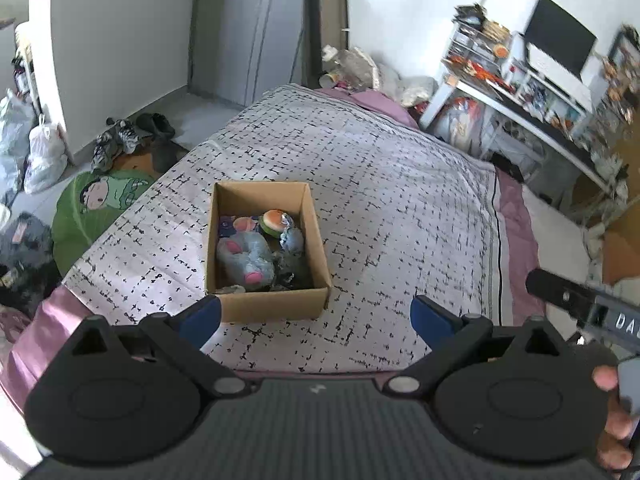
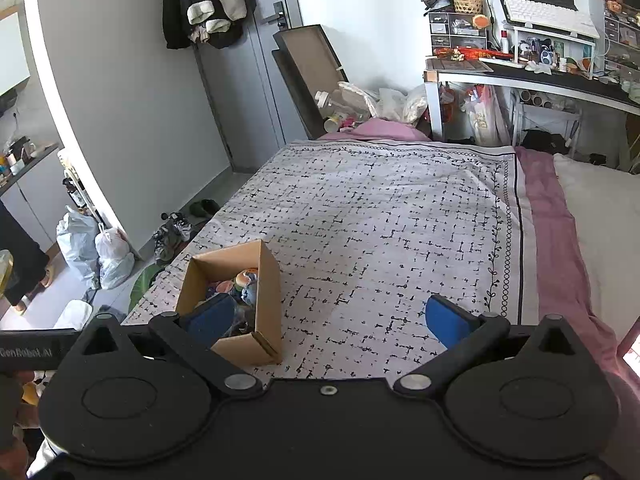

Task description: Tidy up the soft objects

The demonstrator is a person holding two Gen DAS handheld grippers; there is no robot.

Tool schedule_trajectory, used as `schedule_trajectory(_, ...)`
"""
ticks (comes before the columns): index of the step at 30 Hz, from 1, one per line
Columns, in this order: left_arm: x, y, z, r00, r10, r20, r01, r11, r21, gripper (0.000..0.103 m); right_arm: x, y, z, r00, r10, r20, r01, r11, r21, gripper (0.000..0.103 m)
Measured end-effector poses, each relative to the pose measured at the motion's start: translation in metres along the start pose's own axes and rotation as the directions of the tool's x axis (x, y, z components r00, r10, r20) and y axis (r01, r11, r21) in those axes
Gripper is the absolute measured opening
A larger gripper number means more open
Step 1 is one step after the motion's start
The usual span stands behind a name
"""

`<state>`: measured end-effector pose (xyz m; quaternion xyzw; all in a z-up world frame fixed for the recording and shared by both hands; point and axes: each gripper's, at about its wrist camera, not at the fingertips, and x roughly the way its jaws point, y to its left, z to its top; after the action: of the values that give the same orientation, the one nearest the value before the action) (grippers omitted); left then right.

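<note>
A brown cardboard box (image 1: 316, 240) sits on the patterned bed cover (image 1: 400, 200). Inside it lie several soft toys: a grey plush with pink patches (image 1: 244, 256), a burger-shaped plush (image 1: 276, 222) and a dark one (image 1: 290, 266). My left gripper (image 1: 316, 320) is open and empty, held above the bed just in front of the box. The box also shows in the right wrist view (image 2: 266, 300), lower left. My right gripper (image 2: 330, 322) is open and empty, its left finger in front of the box. The right gripper's body shows in the left wrist view (image 1: 580, 304).
A green cartoon cushion (image 1: 100, 204), shoes (image 1: 120, 140) and plastic bags (image 1: 40, 152) lie on the floor left of the bed. A cluttered white desk (image 2: 520, 76) with a monitor stands at the right. A pink sheet and pillow (image 2: 592, 208) border the cover's right side.
</note>
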<state>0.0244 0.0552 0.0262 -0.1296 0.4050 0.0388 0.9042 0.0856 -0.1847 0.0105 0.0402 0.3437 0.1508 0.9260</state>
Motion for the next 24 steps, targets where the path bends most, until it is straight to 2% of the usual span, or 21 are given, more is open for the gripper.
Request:
schedule_trajectory(5,-0.009,-0.012,-0.005,1.0,0.006,0.006,-0.007,0.999,0.046,0.1,-0.008,-0.005,-0.001,1.0,0.0,0.004,0.0,1.0,0.007,0.103)
schedule_trajectory(9,-0.012,-0.019,-0.007,1.0,0.022,0.016,-0.023,0.997,0.073,0.1,-0.011,-0.008,-0.004,0.999,-0.032,-0.007,0.032,0.999,0.01,0.103)
schedule_trajectory(24,-0.001,-0.018,-0.015,1.0,0.027,-0.007,-0.026,0.998,0.054,0.1,-0.005,-0.012,-0.018,0.997,-0.051,-0.052,0.051,0.999,-0.01,0.103)
